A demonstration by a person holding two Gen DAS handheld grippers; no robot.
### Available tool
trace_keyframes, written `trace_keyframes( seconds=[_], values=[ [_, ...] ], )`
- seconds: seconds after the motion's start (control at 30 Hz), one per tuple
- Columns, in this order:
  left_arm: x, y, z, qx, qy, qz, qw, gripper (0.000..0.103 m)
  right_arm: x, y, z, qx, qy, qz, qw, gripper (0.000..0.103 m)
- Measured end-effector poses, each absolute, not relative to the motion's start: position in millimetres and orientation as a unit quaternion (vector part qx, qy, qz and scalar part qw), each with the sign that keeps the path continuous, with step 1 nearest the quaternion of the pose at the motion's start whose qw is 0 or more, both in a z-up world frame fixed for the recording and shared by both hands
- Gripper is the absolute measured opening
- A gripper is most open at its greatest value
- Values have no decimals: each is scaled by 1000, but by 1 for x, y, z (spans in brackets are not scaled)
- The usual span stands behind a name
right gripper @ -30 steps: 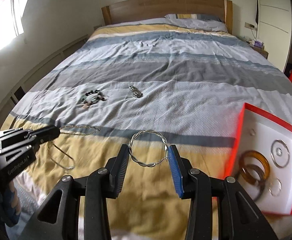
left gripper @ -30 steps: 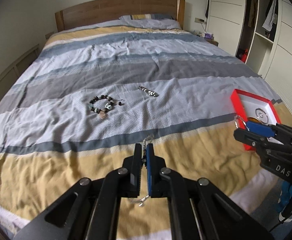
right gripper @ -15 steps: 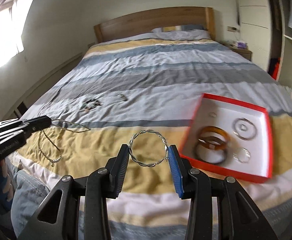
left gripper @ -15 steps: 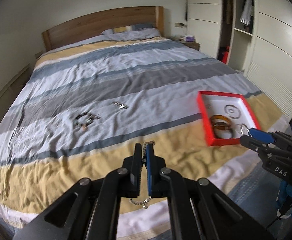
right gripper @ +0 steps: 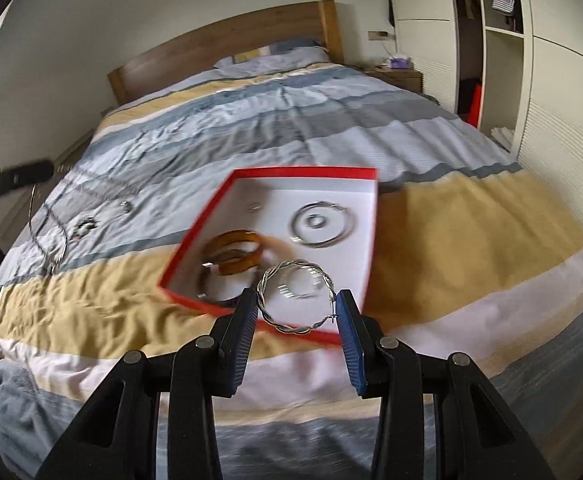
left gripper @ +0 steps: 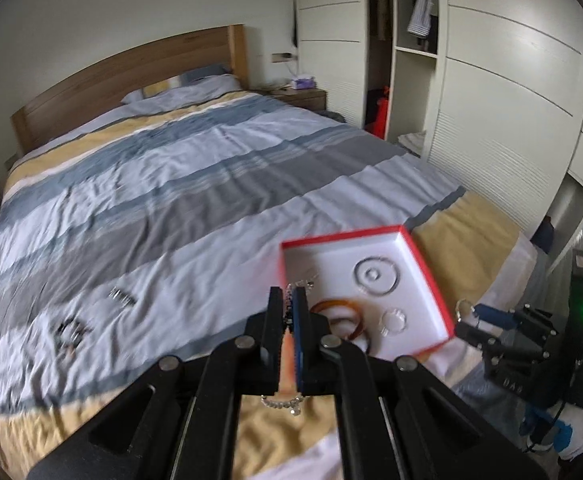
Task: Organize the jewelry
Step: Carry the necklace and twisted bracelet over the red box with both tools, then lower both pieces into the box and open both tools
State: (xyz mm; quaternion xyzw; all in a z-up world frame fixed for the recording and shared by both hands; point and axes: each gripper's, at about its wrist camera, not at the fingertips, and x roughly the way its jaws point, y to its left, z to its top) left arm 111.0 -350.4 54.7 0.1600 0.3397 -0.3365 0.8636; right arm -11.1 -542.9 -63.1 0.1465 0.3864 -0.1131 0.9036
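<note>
My left gripper [left gripper: 289, 300] is shut on a thin silver chain [left gripper: 282, 402] that hangs below its jaws, above the near left corner of the red-rimmed white box [left gripper: 427, 268]. My right gripper [right gripper: 297, 306] is shut on a twisted silver hoop [right gripper: 296, 298] and holds it over the box's near edge [right gripper: 195, 236]. The box holds amber bangles [right gripper: 233, 256], a large silver ring [right gripper: 321, 224] and smaller rings. The right gripper also shows in the left wrist view [left gripper: 467, 316]. The left gripper shows blurred in the right wrist view [right gripper: 47, 169], with the chain [right gripper: 47, 240] dangling.
A dark beaded bracelet [left gripper: 69, 330] and a small silver piece [left gripper: 122, 296] lie on the striped bedspread [left gripper: 171, 200] to the left. White wardrobes [left gripper: 491, 80] stand to the right of the bed. A nightstand [left gripper: 303, 96] is beside the headboard.
Both grippers have swung right toward the red box, carrying the chain and the hoop. The box now lies directly ahead of each gripper. The grips have not changed.
</note>
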Motion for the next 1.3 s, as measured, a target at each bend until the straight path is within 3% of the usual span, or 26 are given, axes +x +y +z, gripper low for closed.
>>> trace_keyframes(
  seconds=[0.23, 0.47, 0.97, 1.13, 1.3],
  values=[
    [149, -428, 25, 177, 358, -349, 848, 4, 32, -574, -70, 127, 395, -96, 905, 40],
    [187, -458, -24, 175, 398, -334, 836, 4, 93, -587, -84, 104, 420, -62, 899, 40],
    [227, -450, -111, 152, 472, -313, 810, 5, 150, -585, -140, 47, 495, -29, 867, 40],
    [221, -445, -110, 146, 473, -320, 808, 6, 150, -583, -141, 28, 505, -33, 862, 42],
    [215, -436, -97, 140, 467, -327, 809, 8, 143, -586, -133, 35, 501, -47, 863, 51]
  ],
)
